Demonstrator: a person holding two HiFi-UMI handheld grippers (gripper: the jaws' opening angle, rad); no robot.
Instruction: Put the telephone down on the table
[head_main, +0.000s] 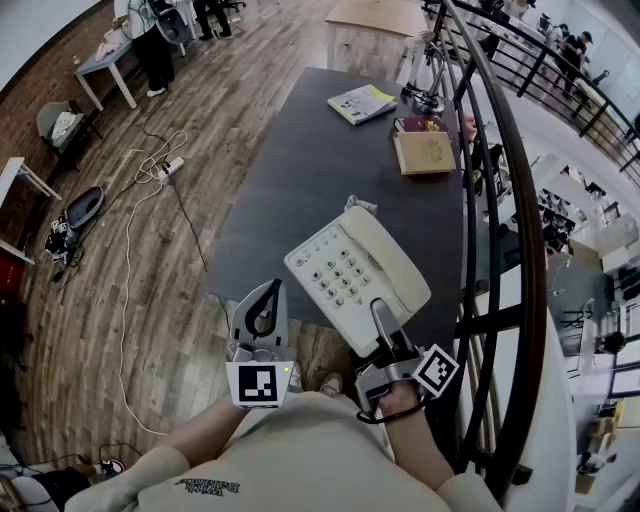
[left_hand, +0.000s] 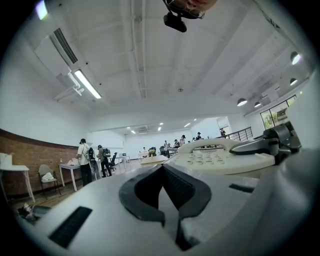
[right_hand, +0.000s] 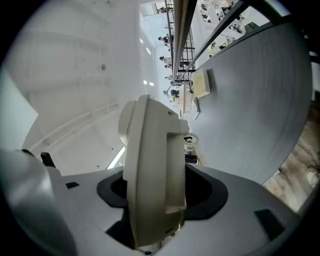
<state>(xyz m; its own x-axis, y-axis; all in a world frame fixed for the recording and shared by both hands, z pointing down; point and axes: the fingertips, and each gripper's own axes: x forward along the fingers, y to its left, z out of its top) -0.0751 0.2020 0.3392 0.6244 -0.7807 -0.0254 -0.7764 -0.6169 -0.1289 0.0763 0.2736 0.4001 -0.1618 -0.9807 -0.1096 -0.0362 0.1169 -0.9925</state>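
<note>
Leftmost, clenched on nothing with pads meeting: the left tongs (head_main: 273, 288), off the desk's (head_main: 300, 180) near edge, above the wooden floor (head_main: 170, 330). Further right, over the desk's near right corner: the cream telephone (head_main: 352, 268), keypad up, handset on its cradle, tilted; impossible to tell whether touching the desktop. Grasping its near end from top and underside: the right tongs (head_main: 380, 310), spread wide around the body. Toward the far right corner, a booklet (head_main: 362, 103) and two books (head_main: 424, 152). Rightmost, a dark railing (head_main: 534, 260).
</note>
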